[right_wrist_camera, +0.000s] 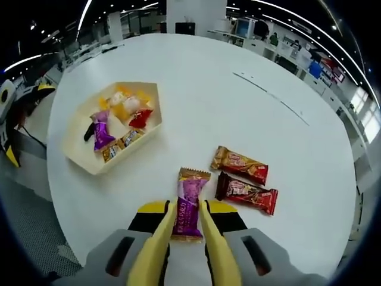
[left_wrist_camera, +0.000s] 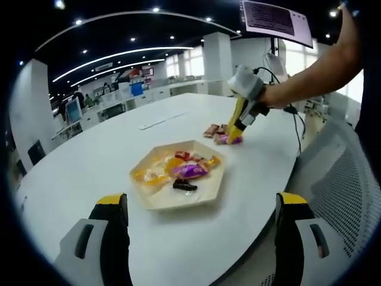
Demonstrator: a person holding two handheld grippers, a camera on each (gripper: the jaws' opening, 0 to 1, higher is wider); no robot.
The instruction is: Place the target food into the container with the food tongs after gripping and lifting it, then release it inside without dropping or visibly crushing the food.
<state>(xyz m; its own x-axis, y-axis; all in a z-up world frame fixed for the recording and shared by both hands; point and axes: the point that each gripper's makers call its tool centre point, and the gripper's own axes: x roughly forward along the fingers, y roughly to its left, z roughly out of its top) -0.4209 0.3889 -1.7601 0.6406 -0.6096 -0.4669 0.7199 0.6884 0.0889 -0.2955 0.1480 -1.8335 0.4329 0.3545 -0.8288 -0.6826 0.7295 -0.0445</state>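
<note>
The right gripper clasps yellow tongs whose arms flank the purple candy bar lying on the white table. Beyond lie two brown bars; farther off, the hexagonal tray holds sweets. The left gripper hangs released.

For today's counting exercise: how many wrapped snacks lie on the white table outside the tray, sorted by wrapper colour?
Purple wrapped snack, between the right gripper's yellow tongs: 1
Orange wrapped snack bar: 1
Dark red wrapped snack bar: 1
Total: 3
</note>
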